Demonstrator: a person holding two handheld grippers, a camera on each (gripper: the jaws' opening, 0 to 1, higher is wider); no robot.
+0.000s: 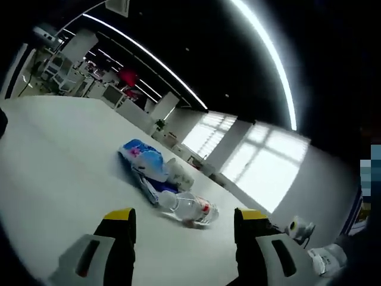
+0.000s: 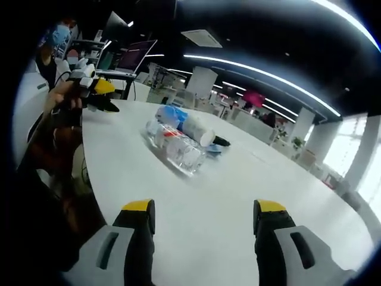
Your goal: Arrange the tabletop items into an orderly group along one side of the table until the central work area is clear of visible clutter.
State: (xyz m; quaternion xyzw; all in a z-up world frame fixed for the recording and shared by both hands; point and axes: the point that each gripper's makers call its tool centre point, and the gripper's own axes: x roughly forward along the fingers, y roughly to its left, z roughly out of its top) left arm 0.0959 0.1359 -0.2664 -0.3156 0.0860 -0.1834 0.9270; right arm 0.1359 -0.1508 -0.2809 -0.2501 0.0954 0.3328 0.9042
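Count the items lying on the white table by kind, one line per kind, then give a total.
Clear plastic bottle: 1
Blue and white packet: 1
White cylindrical container: 1
Dark pen-like item: 1
Total: 4, grouped together on the white table. The cluster is small and partly overlapping, so anything hidden beneath cannot be counted.

Long ceiling light strips [image 1: 268, 53] burn bright against a dark ceiling, bent into arcs by the fisheye lens in both views. In the left gripper view, large windows [image 1: 262, 161] are blown out to white, with no detail behind them. The white table [image 2: 238, 196] reflects the light evenly and shows soft, faint shadows beside the clear bottle [image 1: 190, 208]. The room's far background is small and blurred, and straight lines curve strongly toward the edges.
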